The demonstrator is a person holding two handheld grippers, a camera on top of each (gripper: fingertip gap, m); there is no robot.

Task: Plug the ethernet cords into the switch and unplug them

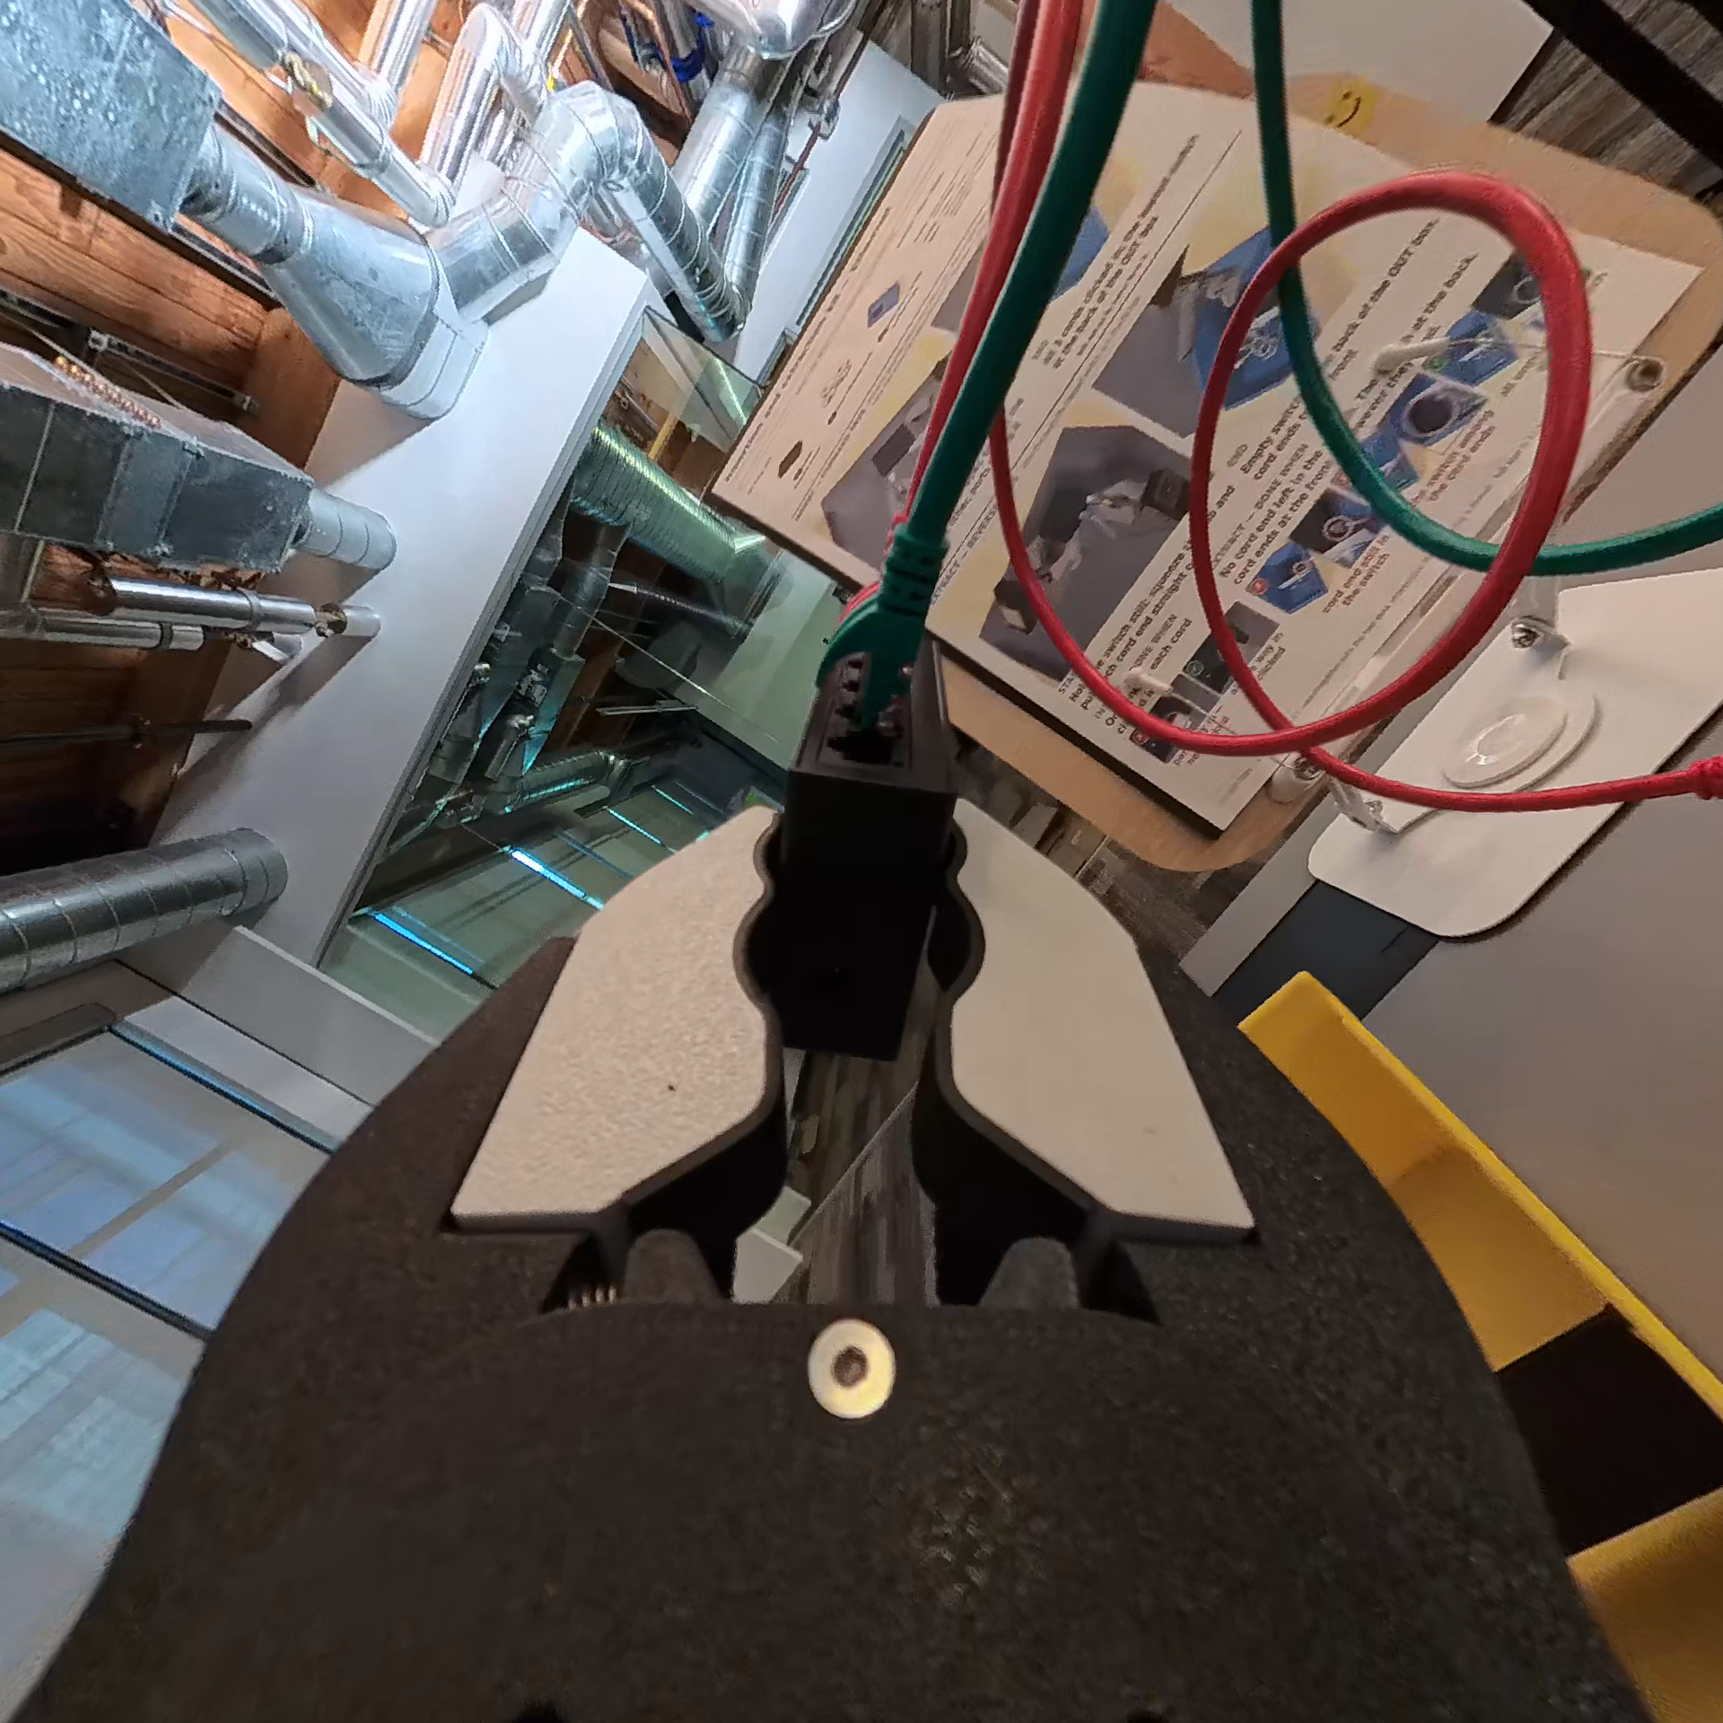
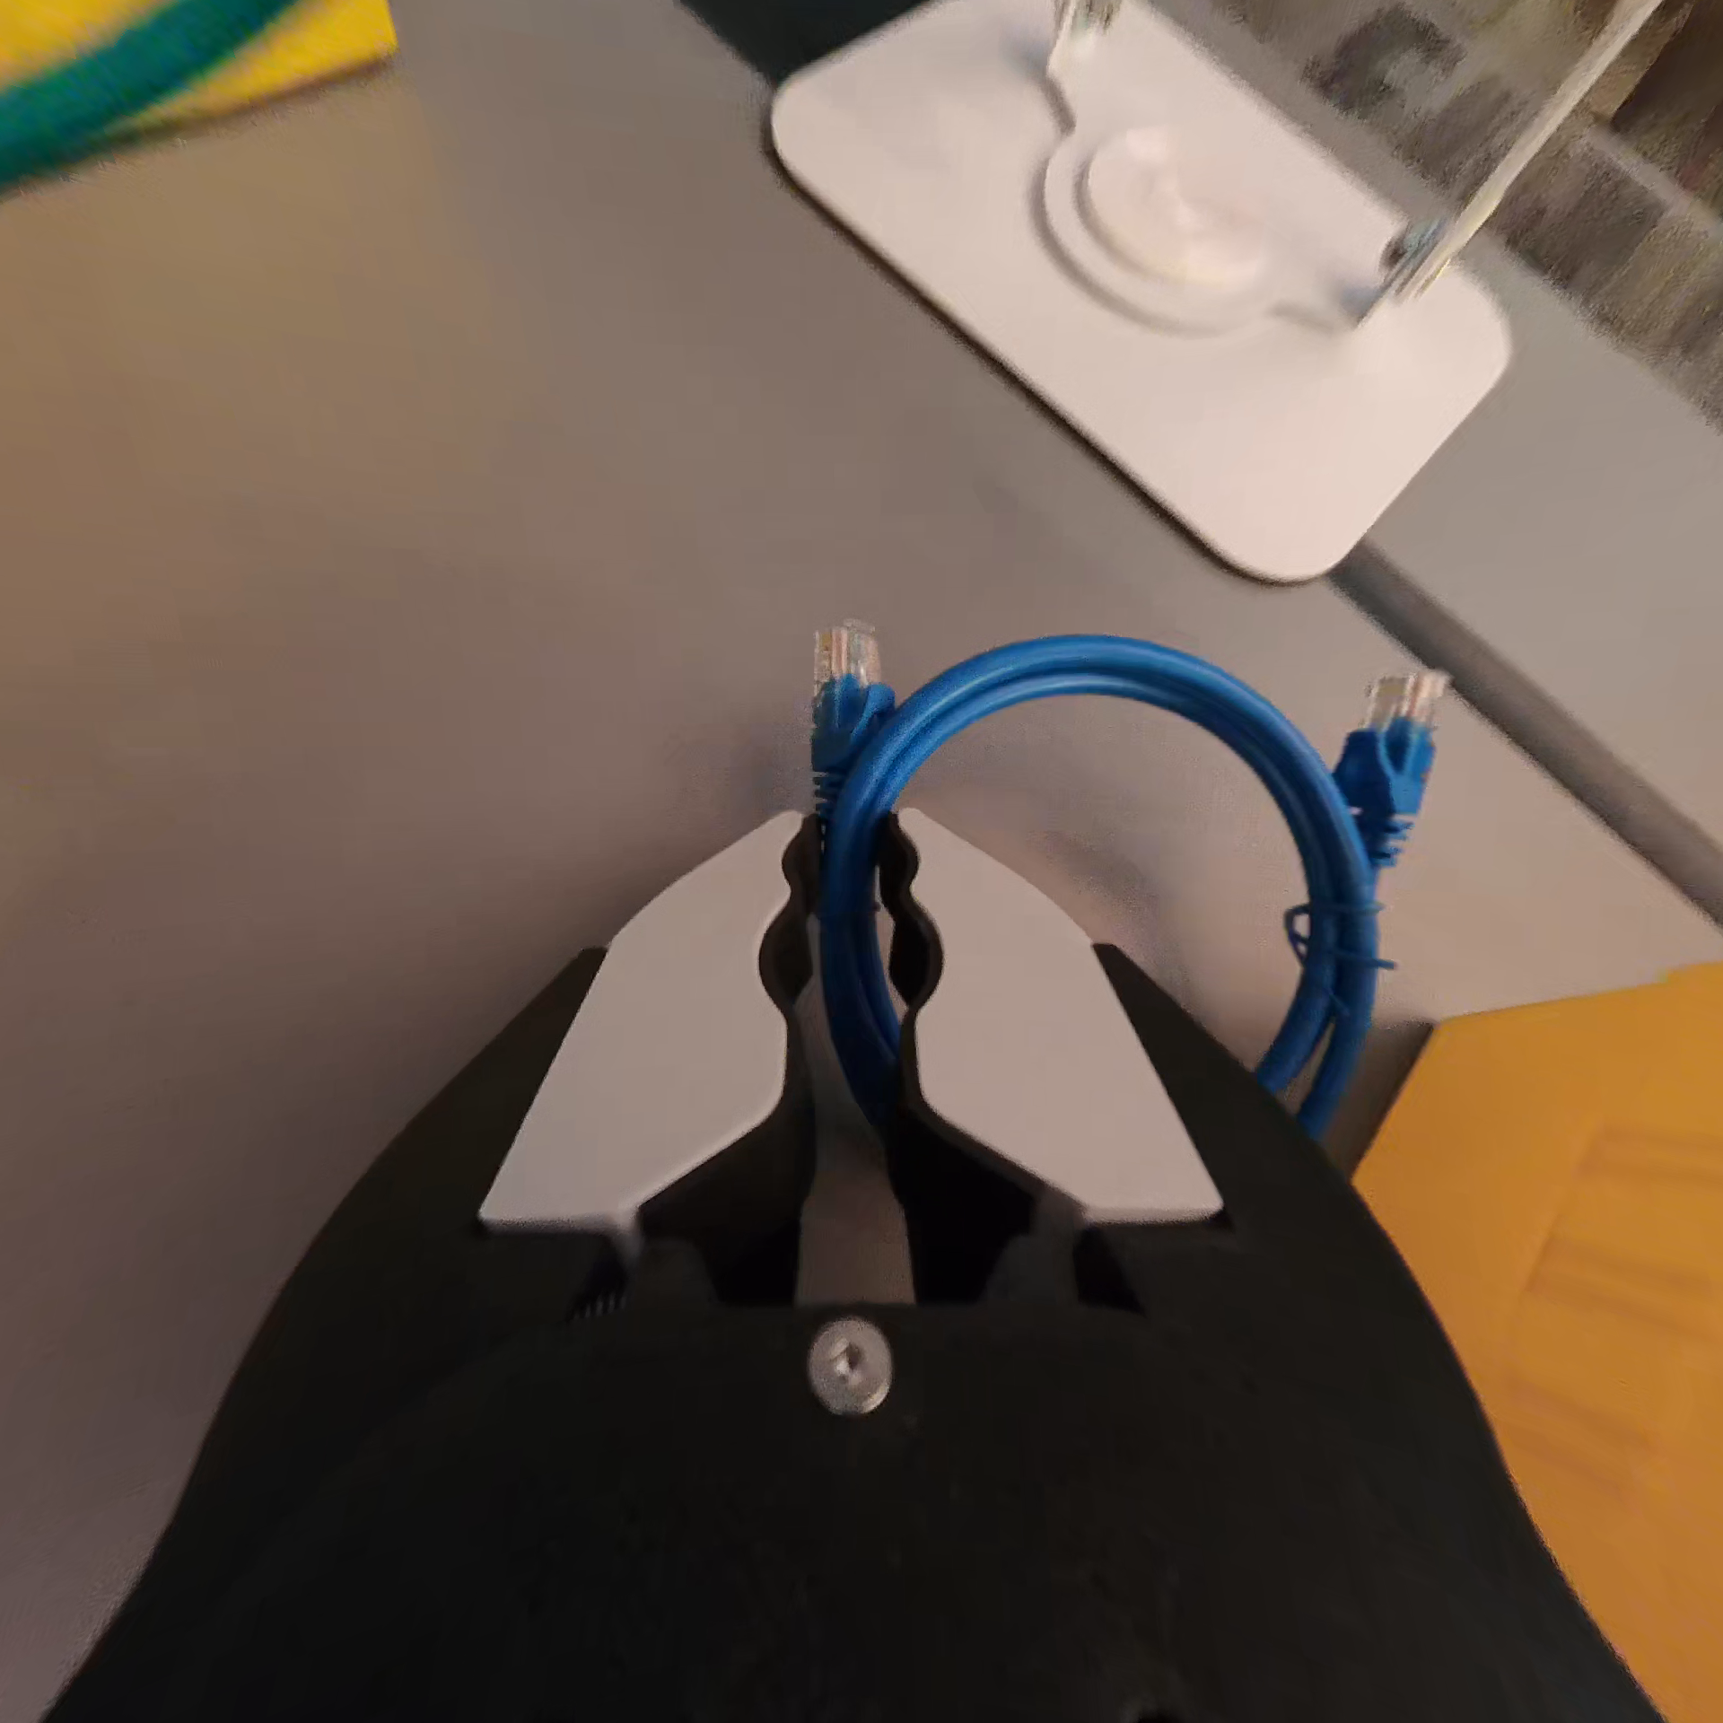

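In the left wrist view, the left gripper (image 1: 862,918) has its jaws closed on a black network switch (image 1: 862,895), pinching the body by its two sides so that the port face points away from the camera. A green ethernet cord (image 1: 979,392) has its plug seated in one of those ports, and its cable runs off past the top of the picture, with another stretch of it curving across to the right edge. A red ethernet cord (image 1: 1548,522) loops beyond the switch; its plug sits behind the green one, and whether it is seated cannot be told. Farther off stand a yellow bin (image 1: 1399,1147) at the lower right, a white base plate (image 1: 1510,746) and a board with printed instruction sheets (image 1: 1165,447).

In the right wrist view, the right gripper (image 2: 850,830) has its jaws nearly closed around a coiled blue ethernet cord (image 2: 1100,662), gripping two strands of the coil just below one clear plug. The second plug sticks up at the coil's right side, where a thin tie binds the strands. Beyond lies the grey table (image 2: 420,559), then the white base plate (image 2: 1324,447).
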